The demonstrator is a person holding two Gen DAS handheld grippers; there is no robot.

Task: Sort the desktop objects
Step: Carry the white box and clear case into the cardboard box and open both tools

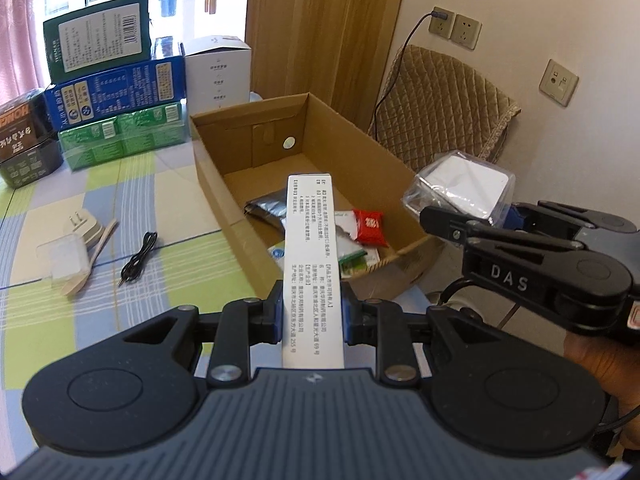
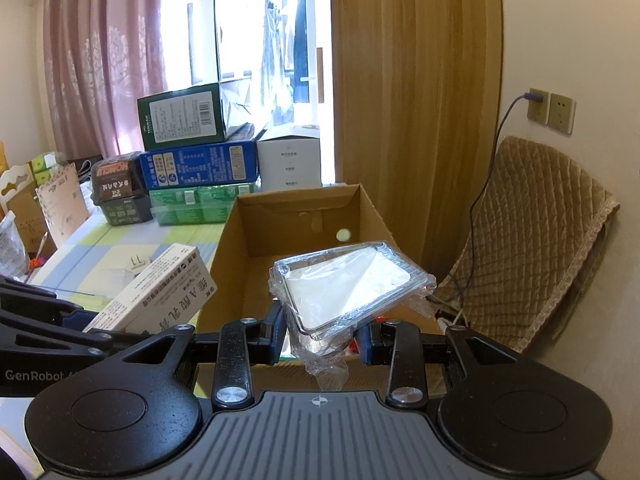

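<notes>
My left gripper (image 1: pixel 312 312) is shut on a long white medicine box (image 1: pixel 310 264) with printed text, held over the near end of an open cardboard box (image 1: pixel 320 120). The medicine box also shows in the right wrist view (image 2: pixel 160 292). My right gripper (image 2: pixel 322 338) is shut on a clear plastic-wrapped case with a white pad inside (image 2: pixel 348 288), held over the cardboard box (image 2: pixel 296 204). The case shows at the right of the left wrist view (image 1: pixel 460 188). Inside the cardboard box lie a red packet (image 1: pixel 371 227), a dark pouch (image 1: pixel 266 208) and a green-white packet (image 1: pixel 354 260).
On the checked tablecloth (image 1: pixel 168 184) lie a black cable (image 1: pixel 140 258), a white plug adapter (image 1: pixel 82 226), a clear small case (image 1: pixel 64 260) and a wooden stick (image 1: pixel 98 248). Stacked cartons (image 1: pixel 116 84) stand at the back. A padded chair (image 1: pixel 444 104) stands at the right by the wall.
</notes>
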